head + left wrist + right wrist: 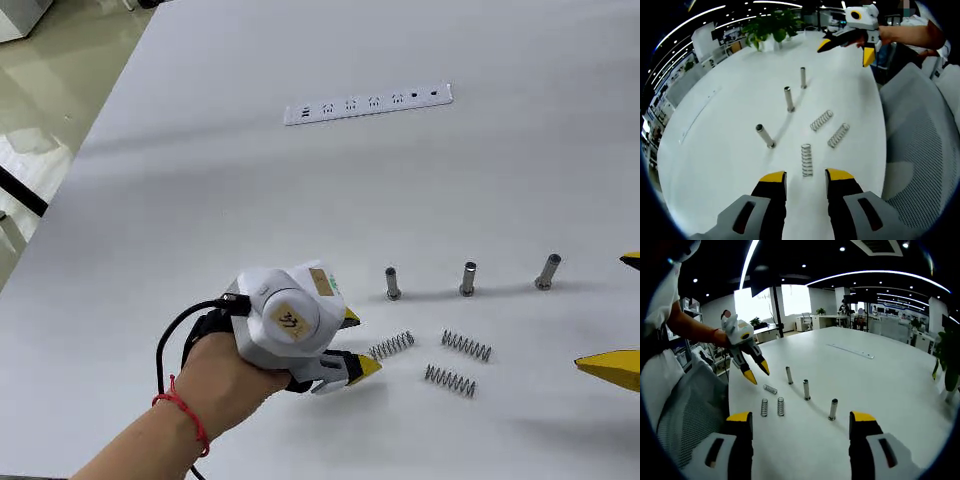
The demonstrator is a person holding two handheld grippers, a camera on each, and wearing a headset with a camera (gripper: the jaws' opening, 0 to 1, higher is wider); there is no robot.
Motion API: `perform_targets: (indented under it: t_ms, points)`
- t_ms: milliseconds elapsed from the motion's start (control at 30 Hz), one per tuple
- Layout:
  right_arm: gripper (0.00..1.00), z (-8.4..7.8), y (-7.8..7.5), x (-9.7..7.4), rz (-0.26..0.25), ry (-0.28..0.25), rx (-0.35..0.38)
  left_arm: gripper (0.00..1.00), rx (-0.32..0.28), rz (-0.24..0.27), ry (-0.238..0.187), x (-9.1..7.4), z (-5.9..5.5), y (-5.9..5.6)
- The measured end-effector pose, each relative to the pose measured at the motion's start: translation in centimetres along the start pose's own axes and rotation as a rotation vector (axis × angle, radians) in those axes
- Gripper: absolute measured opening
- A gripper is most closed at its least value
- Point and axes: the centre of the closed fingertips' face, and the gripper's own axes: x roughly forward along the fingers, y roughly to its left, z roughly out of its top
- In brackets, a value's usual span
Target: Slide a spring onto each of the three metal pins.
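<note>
Seemingly, the left gripper's (pixel 360 342) tan sticker (pixel 291 321) reads "32".

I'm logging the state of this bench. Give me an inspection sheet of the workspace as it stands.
Surface: white table, clean.
Job's things: three pins standing in a row, none with a spring on it; three springs lying loose in front of them.
Clutter: power strip on the far side of the table.
Grippers: left gripper open, close to the nearest spring; right gripper open, holding nothing.
Cables: black cable trailing from the left gripper.
Surroundings: mesh chair, plant, open office.
</note>
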Motion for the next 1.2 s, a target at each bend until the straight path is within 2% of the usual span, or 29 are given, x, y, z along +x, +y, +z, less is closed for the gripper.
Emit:
perform_targets:
  t_ms: [467,667,1033,1200]
  points:
    - [0.86,-1.6,-0.7,-1.5,0.026,0.019,-0.031,0.27,-0.016,-0.014,0.078,1.6,-0.8,-0.2]
    - [0.85,-1.6,-1.0,-1.8,0.019,0.012,-0.03,0.23,-0.028,-0.018,0.099,2.2,-0.9,-0.2]
    - [0.84,-1.5,-1.2,-2.3,0.007,0.008,-0.02,0.18,-0.008,-0.031,0.158,2.9,-1.4,-0.4]
    - [0.84,-1.4,-1.1,-2.4,0.006,0.005,-0.018,0.16,0.001,-0.031,0.165,3.0,-1.4,-0.3]
